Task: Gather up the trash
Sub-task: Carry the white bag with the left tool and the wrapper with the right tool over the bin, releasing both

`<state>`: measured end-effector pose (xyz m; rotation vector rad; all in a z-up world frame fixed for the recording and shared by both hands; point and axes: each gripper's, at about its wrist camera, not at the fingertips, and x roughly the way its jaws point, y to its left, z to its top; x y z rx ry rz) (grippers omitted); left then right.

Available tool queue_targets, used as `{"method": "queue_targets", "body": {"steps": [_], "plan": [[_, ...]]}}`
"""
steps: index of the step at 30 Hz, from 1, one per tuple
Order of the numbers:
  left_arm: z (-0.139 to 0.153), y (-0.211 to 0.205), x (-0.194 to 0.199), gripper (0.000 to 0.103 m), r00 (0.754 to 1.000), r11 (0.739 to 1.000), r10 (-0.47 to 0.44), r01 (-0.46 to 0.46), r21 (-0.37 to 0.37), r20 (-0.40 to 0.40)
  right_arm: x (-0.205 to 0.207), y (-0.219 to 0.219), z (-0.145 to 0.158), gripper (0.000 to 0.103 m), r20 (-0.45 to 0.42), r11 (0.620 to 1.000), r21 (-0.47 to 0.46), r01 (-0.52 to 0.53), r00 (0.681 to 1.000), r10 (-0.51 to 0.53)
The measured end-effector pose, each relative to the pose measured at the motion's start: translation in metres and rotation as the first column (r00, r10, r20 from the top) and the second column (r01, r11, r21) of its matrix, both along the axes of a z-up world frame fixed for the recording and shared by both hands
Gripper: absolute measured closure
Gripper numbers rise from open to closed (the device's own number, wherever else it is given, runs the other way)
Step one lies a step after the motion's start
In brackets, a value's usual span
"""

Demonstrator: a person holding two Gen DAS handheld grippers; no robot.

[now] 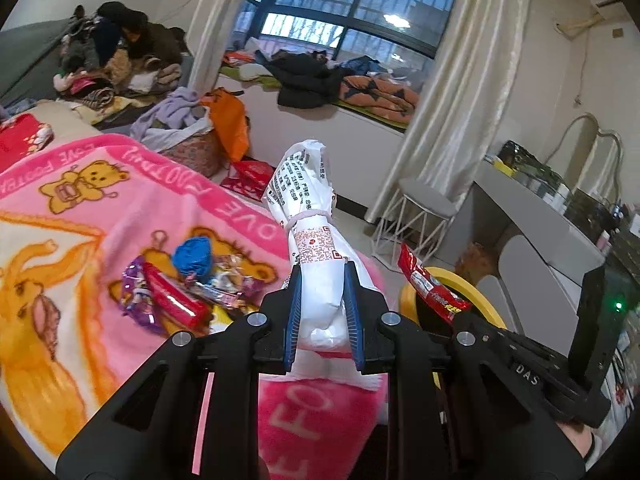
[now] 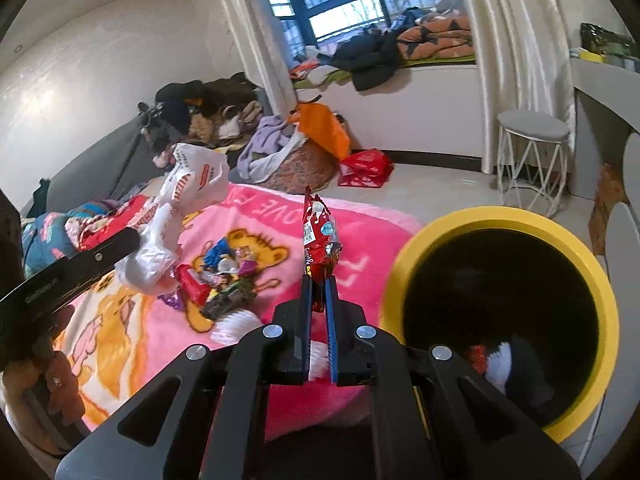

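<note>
A: Where's the trash?

B: Left claw (image 1: pixel 322 300) pinches a crumpled white bag (image 1: pixel 312 216); right claw (image 2: pixel 318 304) grips a red wrapper (image 2: pixel 320 236) beside the yellow bin (image 2: pixel 600 280).

A: Handling?

B: Probably light, soft, crinkly; hold mid-body.

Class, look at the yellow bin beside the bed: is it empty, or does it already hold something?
Not empty. The right wrist view looks into the yellow bin: red and white scraps lie at its dark bottom. How much else is inside cannot be told.
</note>
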<state>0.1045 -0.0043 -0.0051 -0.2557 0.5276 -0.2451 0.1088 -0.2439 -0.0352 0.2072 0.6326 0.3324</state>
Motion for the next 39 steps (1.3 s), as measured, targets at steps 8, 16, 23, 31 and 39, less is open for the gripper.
{"method": "queue_targets", "body": {"steps": [8, 16, 23, 31, 39], "plan": [[0.001, -0.025, -0.004, 0.088, 0.998, 0.998, -0.067, 0.067, 0.019, 0.005, -0.008, -0.031, -0.001, 0.096, 0.0, 0.997, 0.012, 0.073, 0.997, -0.073], [0.0, -0.04, -0.008, 0.088, 0.994, 0.994, -0.107, 0.107, 0.034, 0.007, -0.014, -0.056, -0.005, 0.096, -0.007, 0.99, 0.018, 0.143, 0.99, -0.143], [-0.002, -0.054, -0.011, 0.088, 0.99, 0.989, -0.143, 0.143, 0.048, 0.002, -0.017, -0.073, -0.006, 0.096, -0.008, 0.982, 0.018, 0.186, 0.983, -0.185], [-0.007, -0.073, -0.015, 0.088, 0.981, 0.979, -0.195, 0.195, 0.063, -0.006, -0.018, -0.09, -0.009, 0.096, -0.016, 0.973, 0.022, 0.23, 0.973, -0.229], [-0.011, -0.091, -0.017, 0.088, 0.971, 0.968, -0.239, 0.24, 0.075, -0.014, -0.017, -0.1, -0.012, 0.096, -0.031, 0.965, 0.022, 0.261, 0.965, -0.26]]}}
